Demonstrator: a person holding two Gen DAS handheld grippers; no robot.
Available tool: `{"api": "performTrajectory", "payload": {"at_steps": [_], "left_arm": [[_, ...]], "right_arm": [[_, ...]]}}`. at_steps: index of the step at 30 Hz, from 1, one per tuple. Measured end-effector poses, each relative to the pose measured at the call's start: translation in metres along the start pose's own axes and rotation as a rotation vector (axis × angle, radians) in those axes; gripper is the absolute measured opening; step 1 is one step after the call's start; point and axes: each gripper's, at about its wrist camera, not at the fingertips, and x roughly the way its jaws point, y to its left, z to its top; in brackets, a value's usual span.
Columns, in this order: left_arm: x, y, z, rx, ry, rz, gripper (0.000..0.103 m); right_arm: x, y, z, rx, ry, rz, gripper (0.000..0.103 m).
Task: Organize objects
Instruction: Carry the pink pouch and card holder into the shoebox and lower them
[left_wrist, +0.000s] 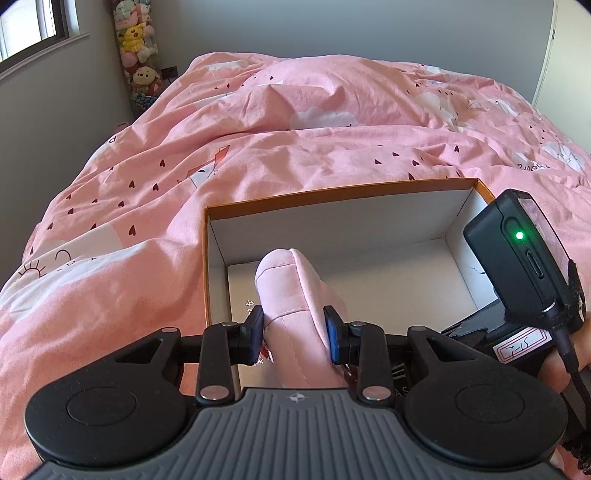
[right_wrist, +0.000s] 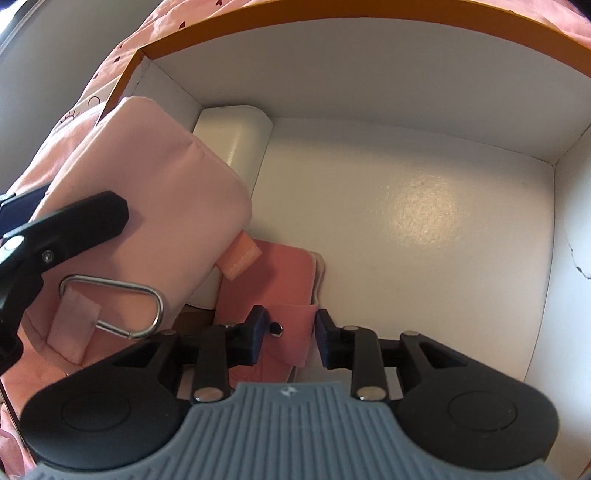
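An orange-rimmed white box (left_wrist: 332, 192) sits on the pink bed cover. My left gripper (left_wrist: 293, 332) is shut on a padded pale pink pouch (left_wrist: 291, 284), holding it upright over the box's left end. In the right wrist view the same pouch (right_wrist: 155, 192) shows a metal clip (right_wrist: 110, 306), with a left finger (right_wrist: 74, 221) across it. Down inside the box (right_wrist: 369, 74), my right gripper (right_wrist: 290, 332) is open around a folded salmon pouch (right_wrist: 273, 273) lying on the floor; a thin gap shows at its right pad. A white case (right_wrist: 236, 140) lies in the far left corner.
A rumpled pink duvet (left_wrist: 332, 110) covers the bed around the box. Stacked plush toys (left_wrist: 138, 48) stand in the far left corner beside a window. A black unit with a green light (left_wrist: 517, 240) and a hand (left_wrist: 554, 369) hang over the box's right end.
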Motion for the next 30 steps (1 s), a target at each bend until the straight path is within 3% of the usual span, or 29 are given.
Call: {"api": "performTrajectory", "payload": {"at_steps": [5, 14, 19, 23, 25, 27, 30], "left_arm": [[0.000, -0.009, -0.003, 0.037, -0.004, 0.022, 0.037], [0.017, -0.056, -0.014, 0.248, -0.009, 0.140, 0.037], [0.029, -0.064, -0.020, 0.259, 0.029, 0.141, 0.039], [0.028, -0.059, -0.020, 0.219, 0.060, 0.104, 0.043], [0.024, -0.055, -0.021, 0.201, 0.060, 0.080, 0.051], [0.018, -0.049, -0.020, 0.155, 0.057, 0.022, 0.062], [0.010, -0.041, -0.018, 0.093, 0.060, -0.074, 0.063]], "right_arm": [[-0.010, -0.007, -0.006, 0.008, -0.012, 0.009, 0.034], [-0.073, -0.018, -0.017, -0.009, -0.176, -0.081, 0.034], [-0.076, -0.011, -0.015, 0.000, -0.198, -0.059, 0.034], [-0.068, -0.009, -0.016, 0.013, -0.191, -0.047, 0.030], [-0.069, -0.011, -0.018, 0.022, -0.196, -0.039, 0.030], [-0.069, -0.012, -0.018, 0.024, -0.200, -0.051, 0.030], [-0.071, -0.012, -0.020, 0.014, -0.211, -0.074, 0.030]]}}
